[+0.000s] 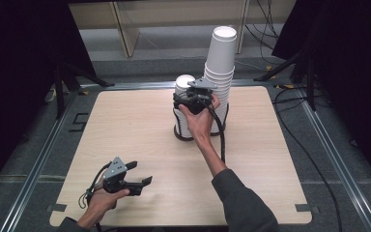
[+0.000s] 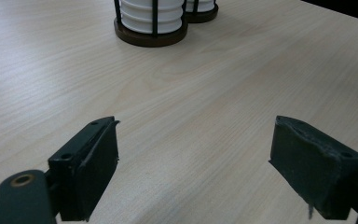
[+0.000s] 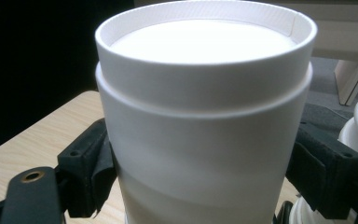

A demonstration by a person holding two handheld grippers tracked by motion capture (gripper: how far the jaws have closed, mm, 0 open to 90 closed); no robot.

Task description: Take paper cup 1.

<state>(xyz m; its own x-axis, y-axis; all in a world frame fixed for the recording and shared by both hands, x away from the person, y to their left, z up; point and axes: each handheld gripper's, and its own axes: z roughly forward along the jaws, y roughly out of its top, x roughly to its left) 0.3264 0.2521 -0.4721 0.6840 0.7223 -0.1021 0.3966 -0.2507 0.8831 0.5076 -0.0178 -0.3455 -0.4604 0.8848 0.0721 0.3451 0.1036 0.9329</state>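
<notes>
right gripper (image 1: pixel 187 99) has its fingers clamped on the short cup stack (image 3: pixel 205 116) upper middle of frame, axis straight up; left gripper (image 1: pixel 137 180) sits bottom left, fingers apart, way farther off

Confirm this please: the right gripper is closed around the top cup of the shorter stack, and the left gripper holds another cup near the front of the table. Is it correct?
Not fully. The left gripper holds nothing: in the left gripper view its jaws stand open over the bare table. The rest is correct: the right gripper is closed around the top cup of the shorter stack, as the right gripper view shows.
</notes>
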